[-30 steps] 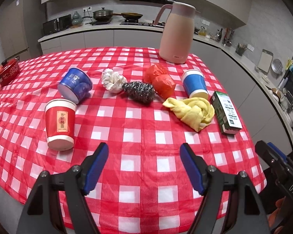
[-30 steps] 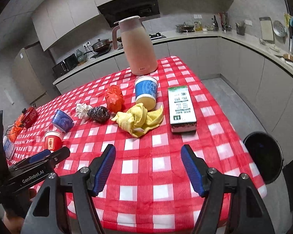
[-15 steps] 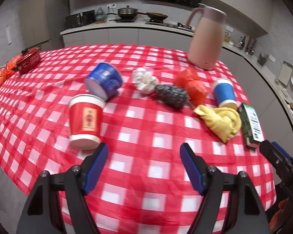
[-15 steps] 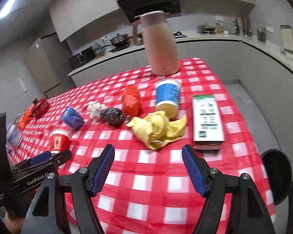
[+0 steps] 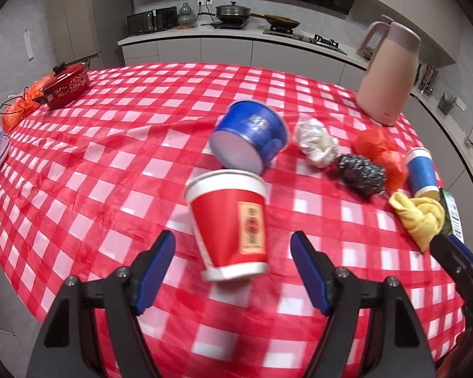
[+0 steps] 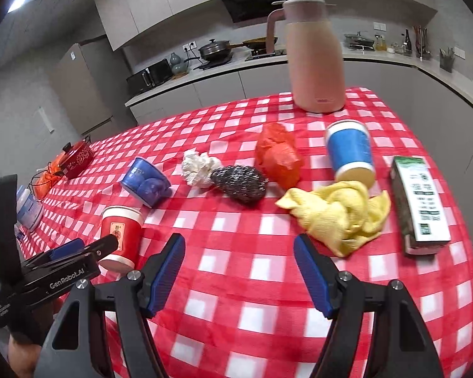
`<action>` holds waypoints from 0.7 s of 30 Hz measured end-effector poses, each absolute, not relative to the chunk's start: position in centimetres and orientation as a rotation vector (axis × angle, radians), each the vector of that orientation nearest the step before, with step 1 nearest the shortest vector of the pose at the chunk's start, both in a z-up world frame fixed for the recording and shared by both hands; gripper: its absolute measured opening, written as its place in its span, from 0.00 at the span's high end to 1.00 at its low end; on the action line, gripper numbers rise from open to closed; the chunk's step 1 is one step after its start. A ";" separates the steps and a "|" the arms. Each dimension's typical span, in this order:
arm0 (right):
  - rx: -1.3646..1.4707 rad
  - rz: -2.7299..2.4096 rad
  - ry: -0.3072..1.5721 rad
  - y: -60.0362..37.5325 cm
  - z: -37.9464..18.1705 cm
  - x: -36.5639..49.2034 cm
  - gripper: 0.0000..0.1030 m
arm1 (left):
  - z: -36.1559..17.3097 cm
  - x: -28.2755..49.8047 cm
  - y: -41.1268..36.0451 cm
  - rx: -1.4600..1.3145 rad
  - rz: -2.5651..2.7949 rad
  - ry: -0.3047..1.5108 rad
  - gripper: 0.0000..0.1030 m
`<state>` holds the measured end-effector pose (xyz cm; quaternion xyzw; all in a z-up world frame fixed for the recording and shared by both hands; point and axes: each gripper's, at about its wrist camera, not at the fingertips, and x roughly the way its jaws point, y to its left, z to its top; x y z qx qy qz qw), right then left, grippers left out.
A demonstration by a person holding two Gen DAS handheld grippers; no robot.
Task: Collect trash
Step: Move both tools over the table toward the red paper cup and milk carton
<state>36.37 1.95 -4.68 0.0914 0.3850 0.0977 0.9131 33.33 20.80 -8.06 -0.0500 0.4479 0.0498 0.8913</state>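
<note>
Left tool (image 5: pixel 233 252) gapes, released, the upside-down red cup (image 5: pixel 228 223) at its 12 o'clock, untouched. Right tool (image 6: pixel 239 264) released too, above the tabletop (image 6: pixel 236 236), yellow rag (image 6: pixel 340 214) at 1 o'clock.

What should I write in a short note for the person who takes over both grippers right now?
Left gripper: open, holds nothing, the upside-down red paper cup lies in line between its fingers.
Right gripper: open, holds nothing, aimed near the yellow cloth.
On the table: tipped blue bowl, white wad, steel scourer, orange bag, blue cup, green box.
Done: nothing collected.
Left: everything.
</note>
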 end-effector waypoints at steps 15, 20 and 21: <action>0.186 0.151 0.824 3.1 -5.7 37.6 0.29 | -11.3 36.2 21.7 -0.109 0.033 0.998 0.26; 0.195 0.134 0.834 2.5 -6.2 37.7 0.29 | -12.0 36.7 21.8 -0.150 0.013 1.002 0.26; 0.195 0.134 0.837 2.4 -6.3 37.8 0.29 | -12.1 36.7 21.8 -0.156 0.008 1.000 0.26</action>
